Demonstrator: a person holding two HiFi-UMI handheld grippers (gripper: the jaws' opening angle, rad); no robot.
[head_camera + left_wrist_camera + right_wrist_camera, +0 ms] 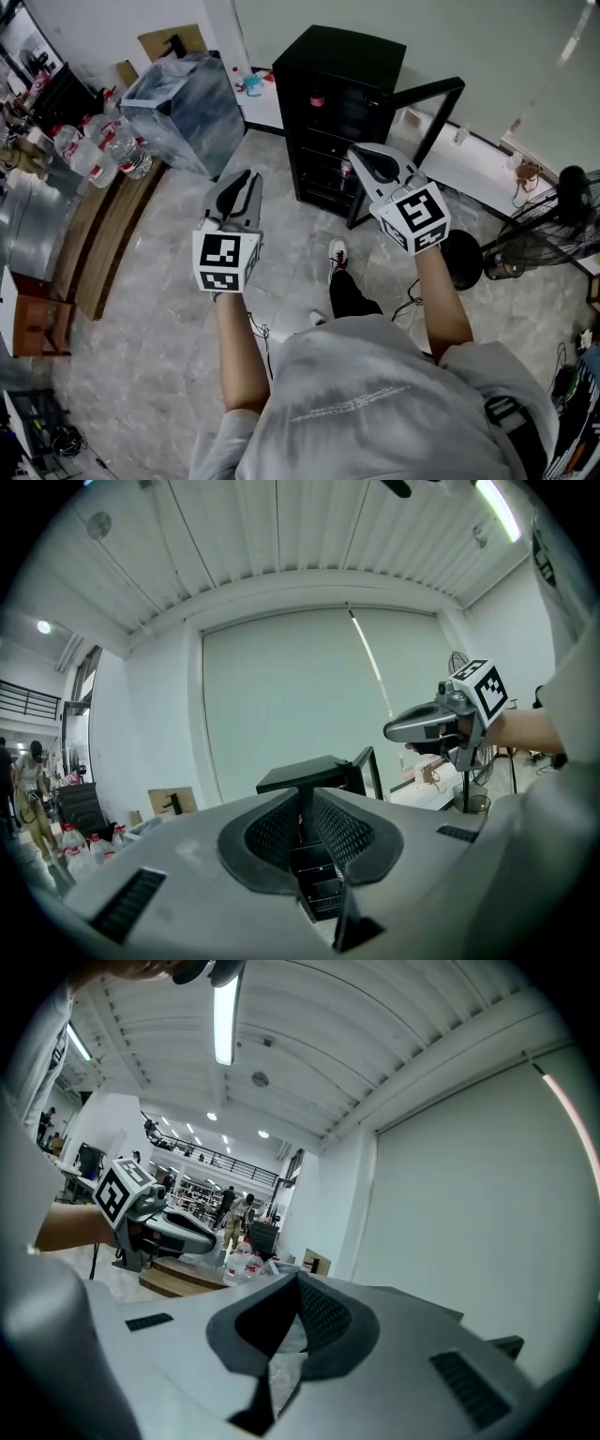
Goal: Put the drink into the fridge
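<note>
A black fridge (pixel 339 82) stands ahead with its door (pixel 427 117) swung open to the right. On its shelves I make out a red-labelled bottle (pixel 317 97) and a can (pixel 345 170). Several clear drink bottles (pixel 98 150) stand on a low wooden bench at the left. My left gripper (pixel 247 178) is held up in front of the fridge, shut and empty. Beside it, my right gripper (pixel 360 152) hangs just before the open fridge, also shut and empty. In the left gripper view the fridge (pixel 314 772) shows past the jaws (pixel 304 795). The right gripper view looks over its jaws (pixel 300 1279) toward the bottles (pixel 240 1260).
A big clear plastic-covered bin (pixel 183 105) stands left of the fridge. A floor fan (pixel 553 225) and a round black stool (pixel 463 259) are at the right. A white ledge (pixel 487 173) runs behind the door. People (pixel 227 1206) walk far off. The floor is grey marble.
</note>
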